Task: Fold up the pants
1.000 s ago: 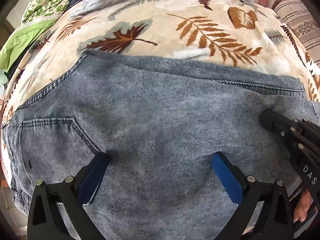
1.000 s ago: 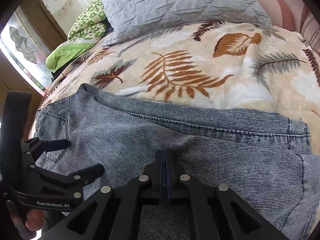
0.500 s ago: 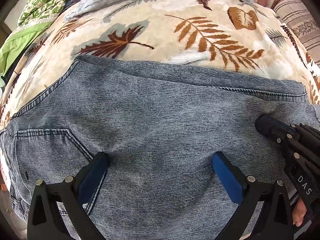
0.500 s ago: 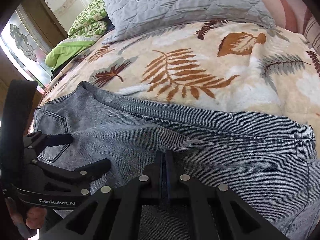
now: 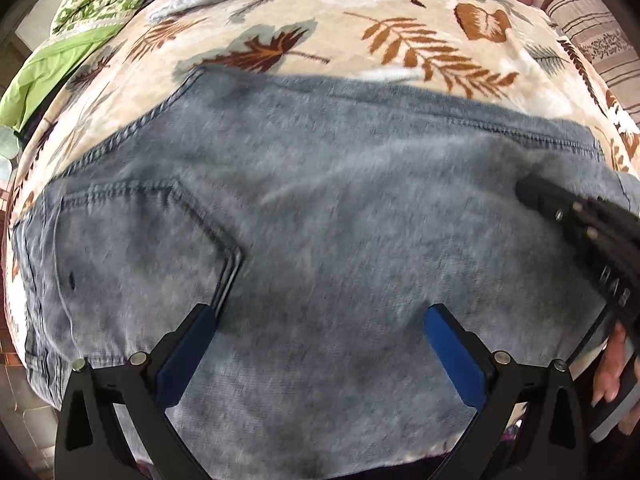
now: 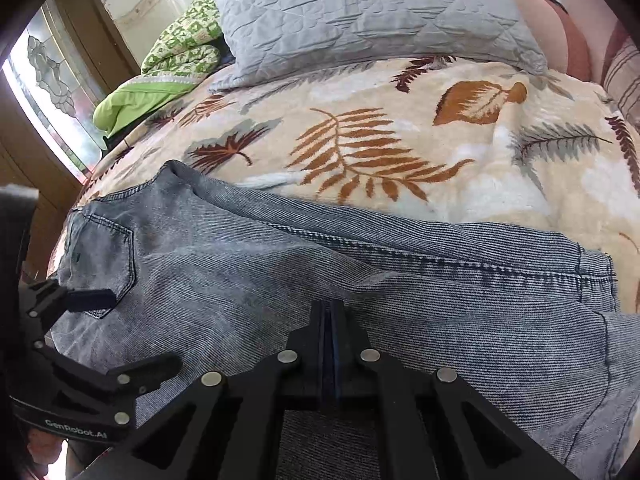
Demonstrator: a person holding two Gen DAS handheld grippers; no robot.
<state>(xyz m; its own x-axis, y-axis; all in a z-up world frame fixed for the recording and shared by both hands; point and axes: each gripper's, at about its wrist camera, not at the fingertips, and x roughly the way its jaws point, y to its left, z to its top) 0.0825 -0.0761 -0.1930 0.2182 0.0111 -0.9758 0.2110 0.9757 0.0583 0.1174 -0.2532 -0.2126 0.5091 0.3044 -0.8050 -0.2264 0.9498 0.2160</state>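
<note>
- while the pants lie flat across the near edge of the bed, on a leaf-print blanket, the back pocket faces up toward the left end.
- left claw hangs above the denim with its blue pads spread wide, nothing between them.
- right claw has its pads pressed together, tips down on the denim toward the leg end; whether any cloth is pinched cannot be told.
- a grey quilted pillow and a green patterned quilt sit at the far side of the bed.
- this left wrist view is blurred.
</note>
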